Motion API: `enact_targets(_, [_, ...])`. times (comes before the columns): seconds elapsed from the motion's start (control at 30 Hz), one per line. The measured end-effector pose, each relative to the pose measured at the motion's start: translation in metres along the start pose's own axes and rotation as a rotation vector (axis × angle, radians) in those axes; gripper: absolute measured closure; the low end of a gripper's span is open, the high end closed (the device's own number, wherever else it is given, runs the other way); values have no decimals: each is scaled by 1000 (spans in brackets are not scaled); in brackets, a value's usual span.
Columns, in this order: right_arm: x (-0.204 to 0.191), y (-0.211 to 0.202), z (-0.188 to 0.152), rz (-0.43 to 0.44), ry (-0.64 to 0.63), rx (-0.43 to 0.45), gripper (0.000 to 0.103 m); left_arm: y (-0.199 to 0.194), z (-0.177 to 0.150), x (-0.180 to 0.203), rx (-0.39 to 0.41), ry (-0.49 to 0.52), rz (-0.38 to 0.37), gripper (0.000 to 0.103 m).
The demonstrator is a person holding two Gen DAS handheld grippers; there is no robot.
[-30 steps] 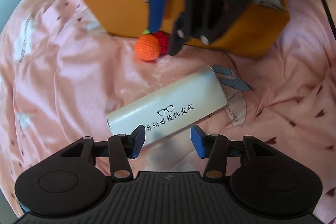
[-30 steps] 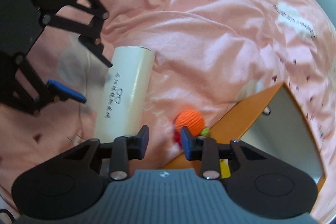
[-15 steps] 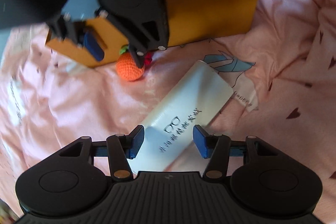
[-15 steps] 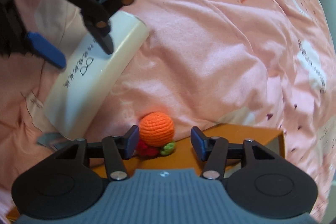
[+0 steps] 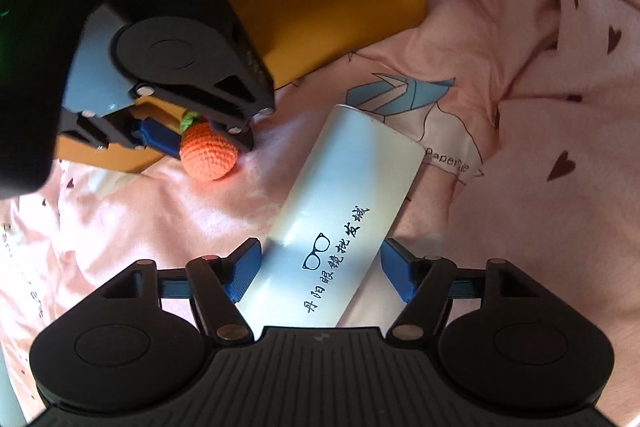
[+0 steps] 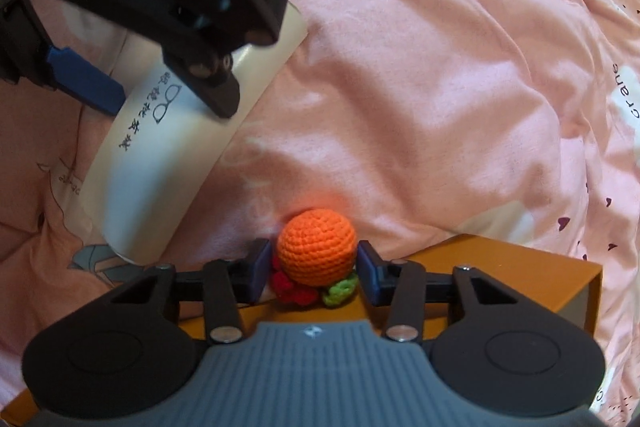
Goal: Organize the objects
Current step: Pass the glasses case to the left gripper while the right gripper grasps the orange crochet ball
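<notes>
White glasses case (image 5: 344, 211) long axis crosses left gripper (image 5: 320, 269) gap, jaws just widened, unclamped; right gripper (image 6: 314, 273) brackets crochet orange (image 6: 316, 251).

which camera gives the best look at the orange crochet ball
The right wrist view: the orange crochet ball sits whole and close between the right gripper's blue pads, red and green crochet bits beneath it. In the left wrist view the ball is farther off, its top edge hidden by that gripper's fingers.
</notes>
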State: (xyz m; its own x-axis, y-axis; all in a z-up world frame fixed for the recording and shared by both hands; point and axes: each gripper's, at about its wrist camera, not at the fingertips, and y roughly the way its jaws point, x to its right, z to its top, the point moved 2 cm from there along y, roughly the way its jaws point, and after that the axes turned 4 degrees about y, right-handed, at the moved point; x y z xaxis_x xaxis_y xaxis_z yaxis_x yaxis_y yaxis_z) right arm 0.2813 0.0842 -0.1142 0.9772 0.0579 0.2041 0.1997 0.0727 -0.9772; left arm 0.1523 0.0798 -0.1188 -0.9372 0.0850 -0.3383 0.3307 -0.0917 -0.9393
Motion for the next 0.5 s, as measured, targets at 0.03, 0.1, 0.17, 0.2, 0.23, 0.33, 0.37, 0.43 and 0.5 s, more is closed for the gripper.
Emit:
enact_targets(0.03, [1,-2,0,1,11,10,58,2,0,0,1,1,1,22])
enact_targets(0.1, [4,-10,-1,17,53,42,59,5,0,-2,3,-6,3,22])
enact_targets(0.17, [7,-22,-3,45,95,79,59,8,1,-3,3,-12,-4,21])
enact_targets(0.2, [8,-30,-4,56,114,98,59,9,1,-4,2,-10,-5,20])
enact_targets(0.23, [9,-36,-6,62,125,114,59,10,2,-3,1,-3,-3,20])
enact_targets(0.33, [11,-56,-11,42,155,145,59,14,4,-3,-4,20,-8,19])
enact_targets(0.37, [13,-62,-12,40,171,152,59,17,5,-3,-7,25,-14,19])
enact_targets(0.43, [14,-75,-15,48,206,167,59,22,9,-5,-15,39,-33,20])
enact_targets(0.5, [7,-90,-25,47,237,185,59,27,12,-6,-21,59,-58,21])
